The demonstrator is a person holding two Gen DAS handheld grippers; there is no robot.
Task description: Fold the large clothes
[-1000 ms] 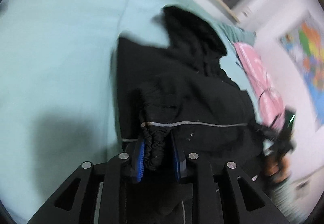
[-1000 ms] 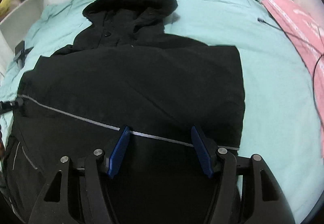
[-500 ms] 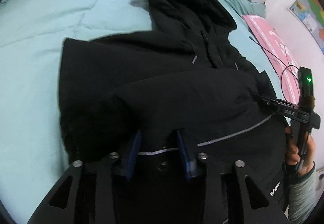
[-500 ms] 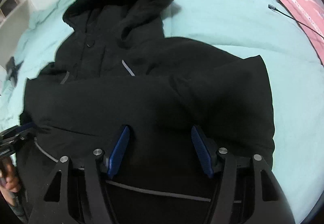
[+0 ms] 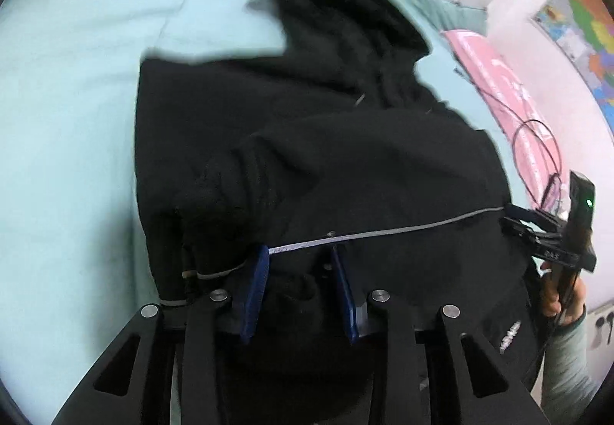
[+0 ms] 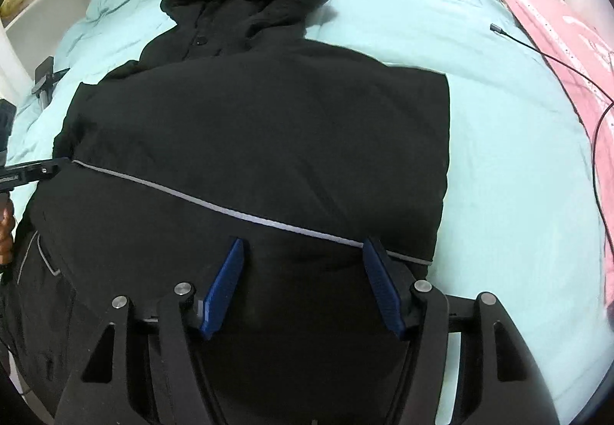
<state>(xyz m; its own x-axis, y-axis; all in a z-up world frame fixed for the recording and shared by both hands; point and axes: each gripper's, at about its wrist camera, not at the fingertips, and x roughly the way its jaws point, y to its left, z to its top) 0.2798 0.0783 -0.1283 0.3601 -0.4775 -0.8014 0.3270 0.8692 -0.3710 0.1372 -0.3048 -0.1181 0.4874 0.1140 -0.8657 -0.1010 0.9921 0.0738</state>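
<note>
On the mint-green bed (image 6: 499, 141), the black hooded jacket (image 6: 268, 125) lies flat, hood toward the headboard. At the jacket's left edge, the left gripper (image 5: 299, 279) has a bunched fold of fabric between its blue pads, which have just parted slightly; whether they still pinch it I cannot tell. At the jacket's right hem, the right gripper (image 6: 303, 283) stands wide, jaws over the cloth without clamping it. Both sides look folded in; I judge the lengthwise folds remain. Right of the jacket lies a pink blanket (image 6: 568, 41).
</note>
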